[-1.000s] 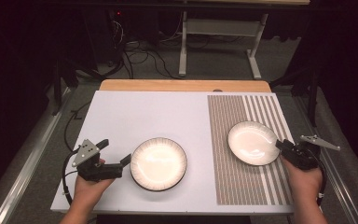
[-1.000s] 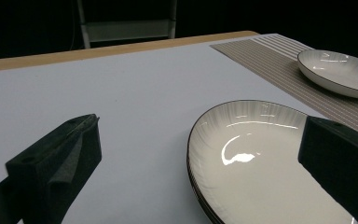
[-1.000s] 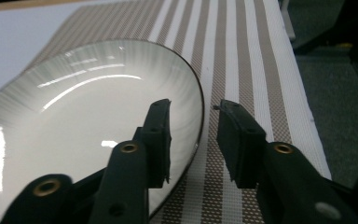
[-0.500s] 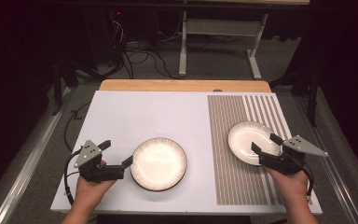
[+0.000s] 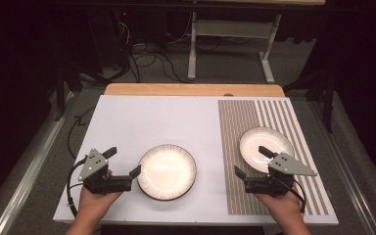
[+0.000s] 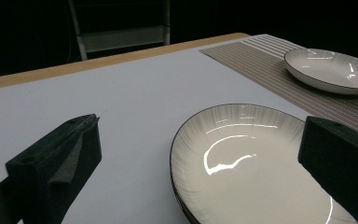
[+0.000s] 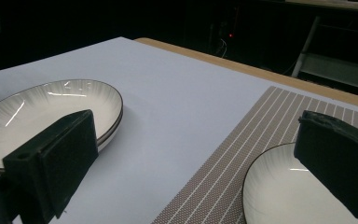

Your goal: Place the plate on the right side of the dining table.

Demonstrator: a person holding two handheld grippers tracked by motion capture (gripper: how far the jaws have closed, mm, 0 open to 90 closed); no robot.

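Two stacked white plates with dark rims (image 5: 167, 171) (image 6: 242, 158) (image 7: 42, 112) lie at the front middle of the white table. My left gripper (image 5: 123, 161) (image 6: 203, 133) is open at their left rim; one jaw hangs over the top plate without pressing on it. A single white plate (image 5: 266, 144) (image 6: 331, 70) (image 7: 298, 196) rests on the striped mat (image 5: 235, 147) (image 7: 242, 154). My right gripper (image 5: 251, 160) (image 7: 198, 130) stands by that plate's front left edge. Its jaws have just been opening and stand open with nothing between them.
The white tabletop (image 5: 152, 122) stretches behind the plates, with a wooden strip (image 5: 191, 89) along its far edge. A metal frame and cables (image 5: 225, 49) stand on the dark floor beyond. Both hands come in from the front edge.
My right gripper has left the right rim of the plate on the mat, moved left across its front and opened. The left gripper has stayed put.
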